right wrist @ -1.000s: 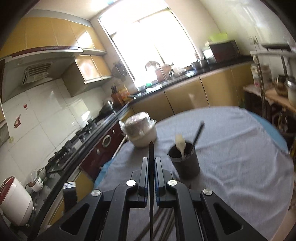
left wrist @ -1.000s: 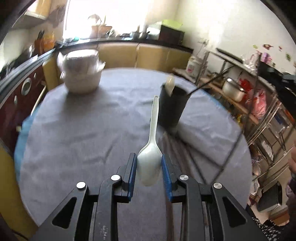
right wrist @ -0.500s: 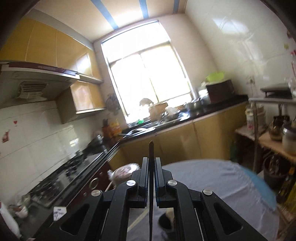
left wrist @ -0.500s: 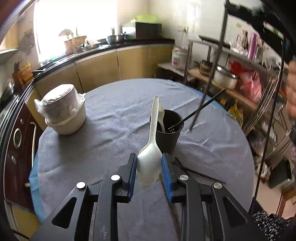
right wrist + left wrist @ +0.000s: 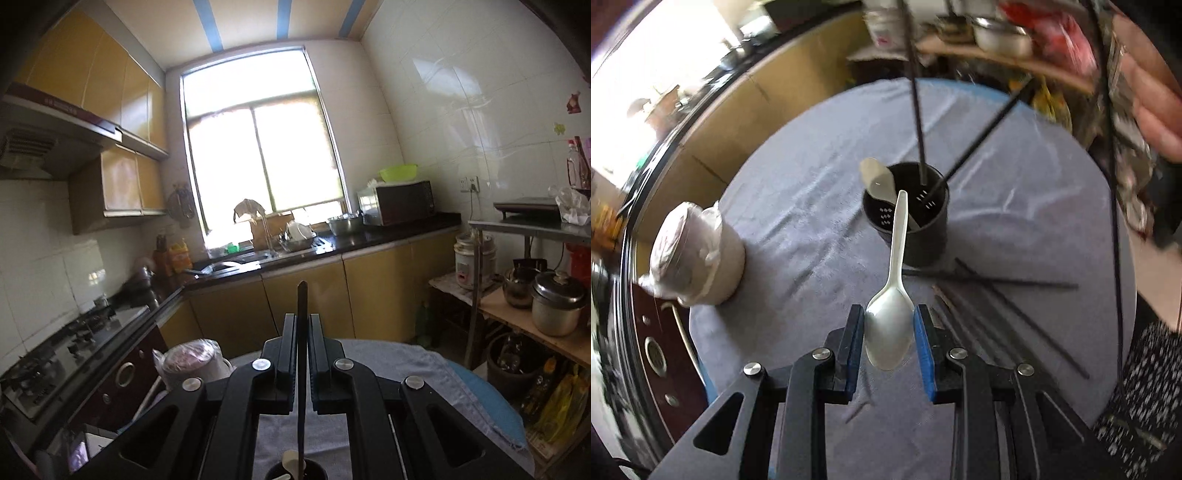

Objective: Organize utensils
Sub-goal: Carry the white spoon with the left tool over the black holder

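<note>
Pinching a white plastic spoon (image 5: 891,325) by its bowl, the left gripper (image 5: 889,341) hangs above the black utensil cup (image 5: 908,218) mid-desk; light, slick, bendy, it looks better held at the handle. The right gripper's (image 5: 303,332) fingers clamp a stiff black chopstick (image 5: 302,314).

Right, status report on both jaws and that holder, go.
Left gripper shut on white plastic spoon. Right gripper shut on thin black chopstick, tip lowering into black cylindrical utensil holder. Nothing in the way.

No lettering anywhere is sharp enough to read
</note>
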### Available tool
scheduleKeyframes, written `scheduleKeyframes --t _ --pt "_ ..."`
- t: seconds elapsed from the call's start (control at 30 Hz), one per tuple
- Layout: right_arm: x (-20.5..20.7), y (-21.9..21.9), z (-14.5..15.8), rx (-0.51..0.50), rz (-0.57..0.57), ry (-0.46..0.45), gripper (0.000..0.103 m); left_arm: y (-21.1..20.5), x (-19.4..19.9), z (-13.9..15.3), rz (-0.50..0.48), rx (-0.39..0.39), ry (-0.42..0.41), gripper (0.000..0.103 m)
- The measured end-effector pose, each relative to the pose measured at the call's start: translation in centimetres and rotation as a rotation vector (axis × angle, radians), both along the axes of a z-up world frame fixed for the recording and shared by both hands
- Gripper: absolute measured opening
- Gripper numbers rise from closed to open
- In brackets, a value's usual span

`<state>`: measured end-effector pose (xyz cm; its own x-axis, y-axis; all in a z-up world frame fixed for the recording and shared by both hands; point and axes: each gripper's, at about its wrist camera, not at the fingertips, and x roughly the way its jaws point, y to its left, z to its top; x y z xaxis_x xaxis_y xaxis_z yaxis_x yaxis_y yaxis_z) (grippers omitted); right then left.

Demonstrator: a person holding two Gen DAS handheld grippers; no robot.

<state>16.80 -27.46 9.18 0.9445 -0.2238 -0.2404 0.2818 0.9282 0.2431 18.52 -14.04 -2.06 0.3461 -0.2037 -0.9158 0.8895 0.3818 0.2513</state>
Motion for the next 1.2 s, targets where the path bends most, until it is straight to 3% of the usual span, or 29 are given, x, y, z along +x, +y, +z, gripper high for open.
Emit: scheduleKeyframes --t 0.1,0.23,0.7,0.77,0.9,1.1,1.2 --pt "0.7 -0.1 -2.1 0.004 -0.008 0.039 0.006 -1.1 0.4 -0.5 -0.028 0.093 -0.004 0.029" --pt "1.1 -0.8 -3.5 0.028 -0.013 0.072 0.006 -2.7 1.0 -0.6 -0.061 0.159 -0.002 0.029" --pt "-0.2 -2.7 -5.1 0.149 0.045 0.132 0.008 -6.3 2.9 -0.9 -0.078 0.242 -0.002 0.029" --pt "-0.8 -3.1 -5.0 0.170 0.053 0.131 0.017 -6.6 3.1 -1.0 -0.076 0.249 -0.002 0.029" --pt "-4.3 -5.1 -4.1 0.256 0.035 0.073 0.018 -7.0 3.1 -1.4 -0.079 0.278 -0.013 0.029" --pt "-10.7 -7.1 -3.2 0.252 -0.016 -0.008 0.024 -8.2 3.1 -1.1 -0.097 0.310 -0.048 0.029" --pt "-13.1 -7.9 -4.0 0.268 -0.036 -0.004 0.024 -8.6 3.1 -0.9 -0.102 0.340 -0.086 0.030"
